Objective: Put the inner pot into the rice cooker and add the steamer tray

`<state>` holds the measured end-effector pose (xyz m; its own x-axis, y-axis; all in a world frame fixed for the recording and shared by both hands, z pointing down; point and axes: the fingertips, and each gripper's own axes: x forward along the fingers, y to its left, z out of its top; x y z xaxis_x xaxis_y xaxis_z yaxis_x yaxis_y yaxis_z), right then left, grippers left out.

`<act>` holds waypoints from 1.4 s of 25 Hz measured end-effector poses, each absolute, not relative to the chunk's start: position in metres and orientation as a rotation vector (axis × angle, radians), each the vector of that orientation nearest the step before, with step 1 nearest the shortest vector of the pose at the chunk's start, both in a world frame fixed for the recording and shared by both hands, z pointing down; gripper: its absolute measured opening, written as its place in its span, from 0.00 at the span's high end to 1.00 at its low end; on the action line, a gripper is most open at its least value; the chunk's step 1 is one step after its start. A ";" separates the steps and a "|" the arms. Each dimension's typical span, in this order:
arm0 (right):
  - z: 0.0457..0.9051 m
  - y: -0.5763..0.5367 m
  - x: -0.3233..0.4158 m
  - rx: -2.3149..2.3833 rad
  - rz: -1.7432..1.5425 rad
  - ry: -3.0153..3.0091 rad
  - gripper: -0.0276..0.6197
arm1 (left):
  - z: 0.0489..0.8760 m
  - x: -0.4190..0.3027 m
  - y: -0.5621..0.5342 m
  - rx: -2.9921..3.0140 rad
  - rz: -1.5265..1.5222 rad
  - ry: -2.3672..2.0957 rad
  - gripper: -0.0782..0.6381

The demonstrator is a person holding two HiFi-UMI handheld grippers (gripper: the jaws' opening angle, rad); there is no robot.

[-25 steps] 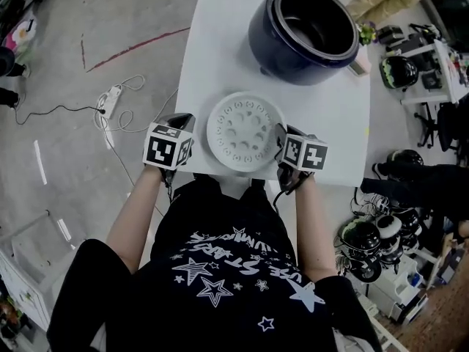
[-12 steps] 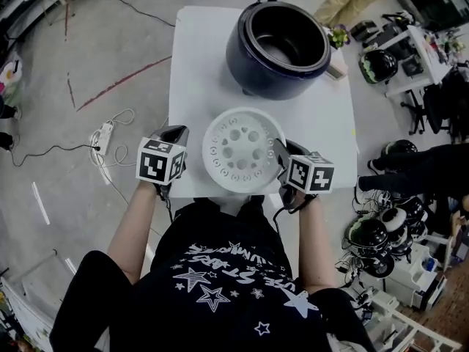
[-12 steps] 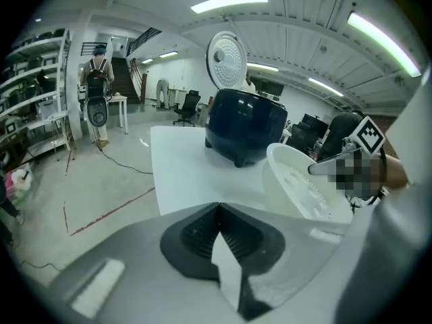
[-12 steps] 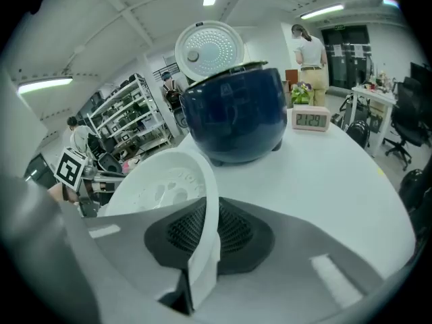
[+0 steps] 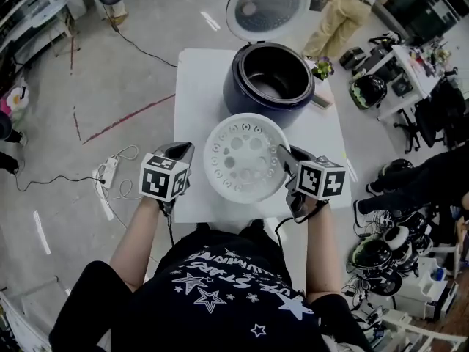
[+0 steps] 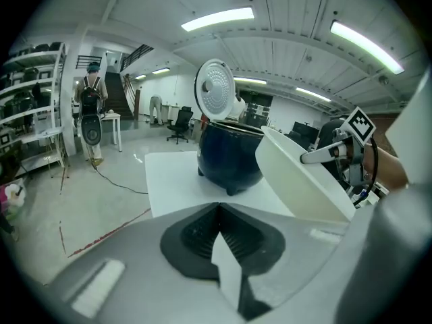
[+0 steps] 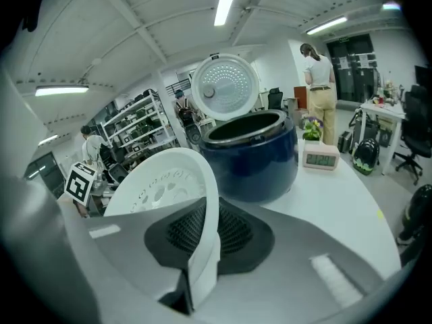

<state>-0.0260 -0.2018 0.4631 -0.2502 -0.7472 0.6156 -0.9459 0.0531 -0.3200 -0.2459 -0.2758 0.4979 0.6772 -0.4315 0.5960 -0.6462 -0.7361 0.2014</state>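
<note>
Steamer tray [image 5: 244,158] held off the table [image 5: 196,94] by its rim, just short of the open rice cooker [image 5: 272,79].
Left gripper [image 5: 182,155] and right gripper [image 5: 288,161] each pinch the thin rim on opposite sides, jaws pressed onto the plastic. Judged light, stiff and smooth. The floor is perforated, so the rim is the only sound hold. The lip may slip: keep it level.

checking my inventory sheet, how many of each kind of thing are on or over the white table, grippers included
rice cooker: 1
steamer tray: 1
grippers: 2 (left gripper, right gripper)
digital clock: 1
potted plant: 1
total: 6
</note>
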 end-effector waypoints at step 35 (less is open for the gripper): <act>0.364 -0.384 0.138 1.458 0.751 -2.333 0.86 | 0.388 -0.123 -0.348 2.565 0.612 -1.288 0.88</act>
